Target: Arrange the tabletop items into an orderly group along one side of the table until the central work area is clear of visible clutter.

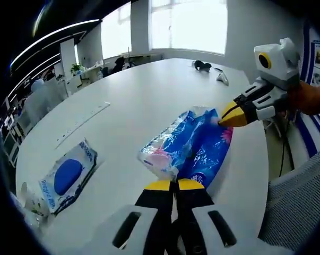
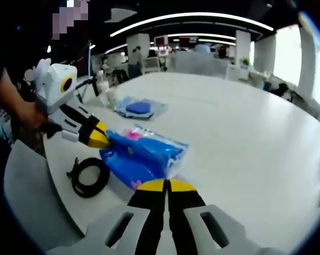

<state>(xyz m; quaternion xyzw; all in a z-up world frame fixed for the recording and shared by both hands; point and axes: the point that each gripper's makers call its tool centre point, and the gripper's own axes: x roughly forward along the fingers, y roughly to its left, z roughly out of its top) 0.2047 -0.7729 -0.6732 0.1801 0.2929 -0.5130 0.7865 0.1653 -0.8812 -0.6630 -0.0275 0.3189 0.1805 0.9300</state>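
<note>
I have both grippers on one blue plastic pack (image 1: 189, 146), which lies on the white table (image 1: 144, 95) near its edge. My left gripper (image 1: 174, 184) has its yellow-tipped jaws pressed together on the near end of the pack, and in the right gripper view this same left gripper (image 2: 98, 138) comes in from the left with its tip against the pack's (image 2: 141, 156) far end. My right gripper (image 2: 166, 185) is likewise closed on the wrapper at its own end; in the left gripper view it (image 1: 233, 114) reaches in from the right and pinches the far corner. The pack is a clear and blue wrapper with pink and white soft goods inside; I cannot tell how many pieces it holds. A second packet (image 1: 68, 176), white with a blue oval on top, lies flat well apart from the first, near the table's rim, and it shows again beyond the pack in the right gripper view (image 2: 139, 108). One coiled black cable (image 2: 89, 177) lies just beside the blue pack by the table edge. A small dark object (image 1: 202, 65) rests at the table's far side, too small to name.
</note>
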